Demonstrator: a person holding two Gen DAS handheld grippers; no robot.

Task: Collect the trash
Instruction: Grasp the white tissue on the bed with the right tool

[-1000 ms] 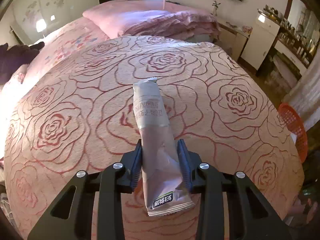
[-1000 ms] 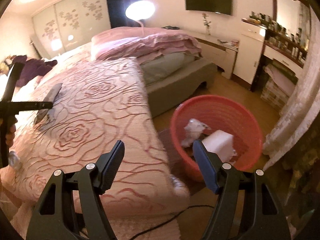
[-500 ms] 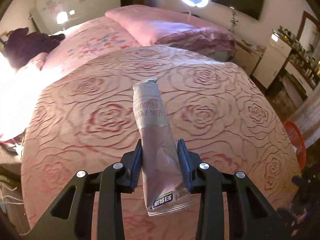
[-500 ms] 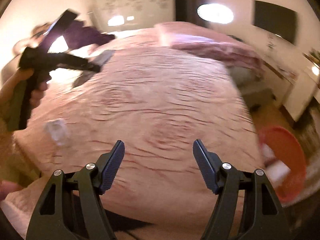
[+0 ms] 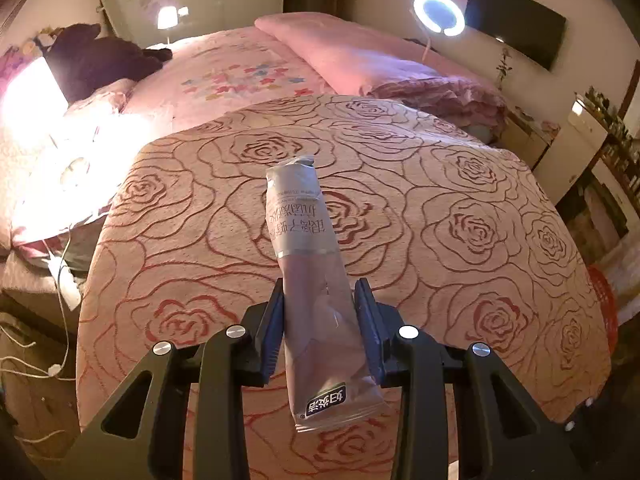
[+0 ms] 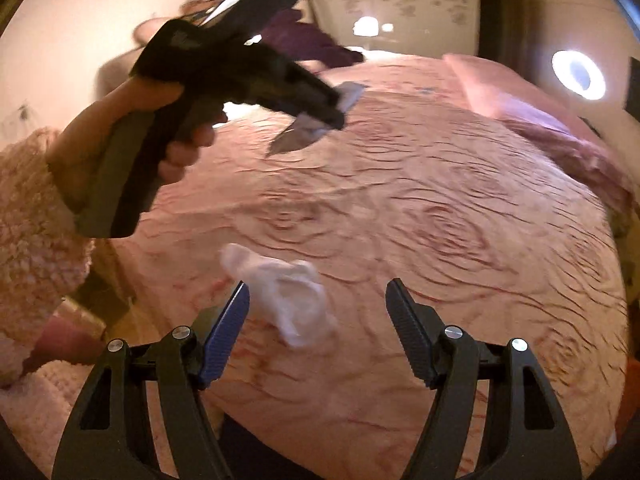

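Observation:
My left gripper (image 5: 319, 300) is shut on a long silver-grey wrapper (image 5: 308, 248) with printed text and holds it up above the rose-patterned bed. The same gripper and wrapper (image 6: 308, 130) show in the right wrist view at upper left, held by a hand. My right gripper (image 6: 318, 298) is open and empty, hovering just over a crumpled white tissue (image 6: 288, 294) that lies on the bedspread near the bed's front edge, between and slightly left of the jaws. The red trash basket (image 5: 602, 300) shows only as a sliver at the right edge.
The bed's rose bedspread (image 5: 440, 200) fills both views. Pink pillows and a folded quilt (image 5: 380, 60) lie at the far end. A dark plush toy (image 5: 100, 60) and a bright lamp sit at far left. Cables lie on the floor (image 5: 40, 360) at left.
My right gripper has swung left from the red basket to the bed's front edge, and the white tissue now lies under it. My left gripper still holds the wrapper, its view turned slightly.

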